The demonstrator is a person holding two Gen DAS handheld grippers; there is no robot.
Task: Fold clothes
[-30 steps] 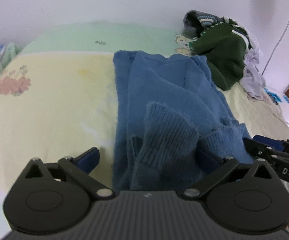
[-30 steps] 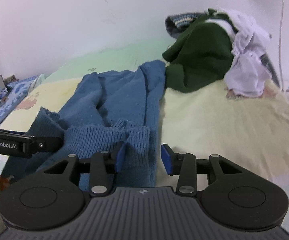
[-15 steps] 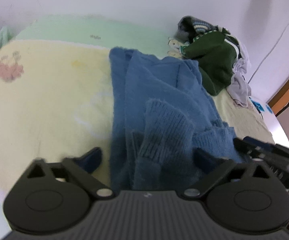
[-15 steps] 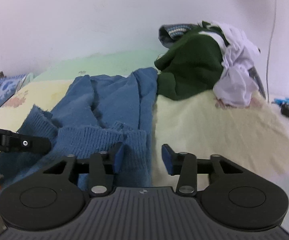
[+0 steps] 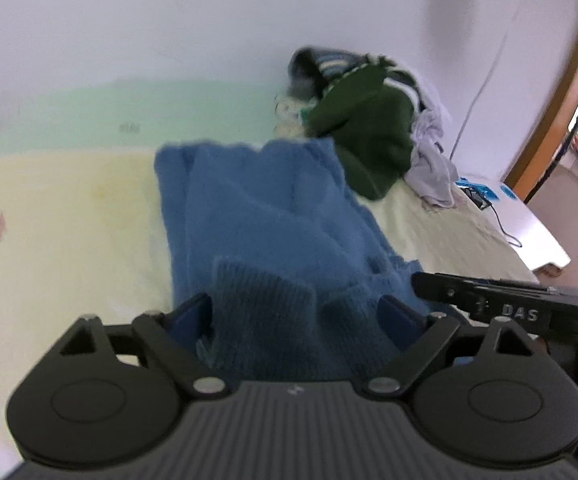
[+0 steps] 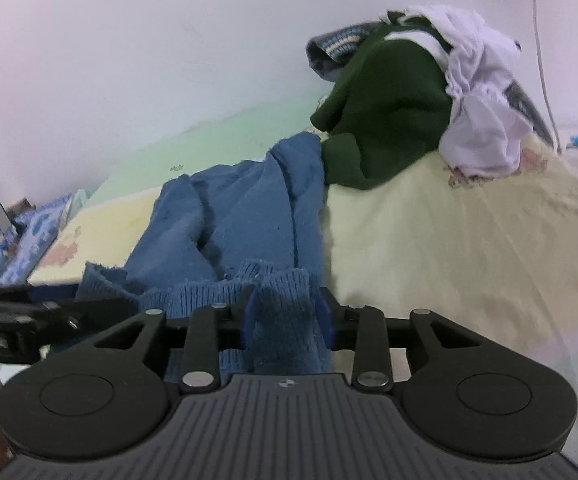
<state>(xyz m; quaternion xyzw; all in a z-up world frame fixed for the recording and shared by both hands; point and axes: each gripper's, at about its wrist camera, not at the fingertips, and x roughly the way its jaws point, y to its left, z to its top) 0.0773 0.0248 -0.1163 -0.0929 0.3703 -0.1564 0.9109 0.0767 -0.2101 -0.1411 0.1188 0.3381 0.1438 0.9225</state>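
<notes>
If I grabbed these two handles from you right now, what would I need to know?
Right gripper: shut on the ribbed hem of the blue sweater.
Left gripper: jaws open, straddling the hem's other end, not clamped.
The sweater lies lengthwise on the yellow bedsheet, its sides already turned in toward the middle.
A pile waits near the wall: green garment, white garment and a striped knit.
Left to do: close the left gripper, carry the hem toward the far end of the sweater, then fold the pile.
</notes>
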